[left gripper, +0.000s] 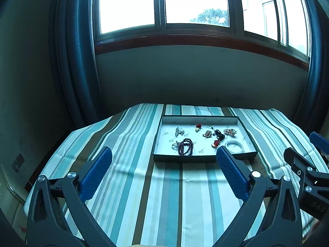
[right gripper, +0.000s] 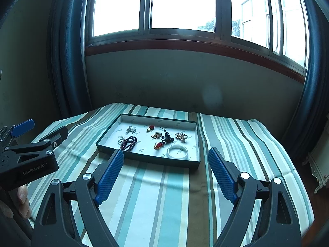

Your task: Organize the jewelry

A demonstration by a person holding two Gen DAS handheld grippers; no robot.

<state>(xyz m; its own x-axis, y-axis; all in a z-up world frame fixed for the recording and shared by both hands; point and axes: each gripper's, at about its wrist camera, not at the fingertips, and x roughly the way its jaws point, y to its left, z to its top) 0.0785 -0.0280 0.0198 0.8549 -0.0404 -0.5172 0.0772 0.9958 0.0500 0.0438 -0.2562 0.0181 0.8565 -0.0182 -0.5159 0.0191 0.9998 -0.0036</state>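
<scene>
The left gripper hangs above the striped tablecloth with its blue-padded fingers spread wide apart, gripping nothing and touching nothing. The right gripper is likewise spread wide, its blue pads bare, held above the cloth just in front of the tray's near wall. Between and beyond both pairs of fingers sits a shallow dark-walled tray with a pale printed lining, lying flat on the cloth near the far half of the table. All the jewelry lies inside it: a dark red bead bracelet coiled at the near left with a small silver ring just beside it, a silvery brooch farther back, a white bangle at the near right corner, a gold-toned brooch behind it, a black knotted cord charm in the middle, and small red-and-gold pieces near it. In the right wrist view the left gripper's body appears at the left edge, with a thumb below it.
</scene>
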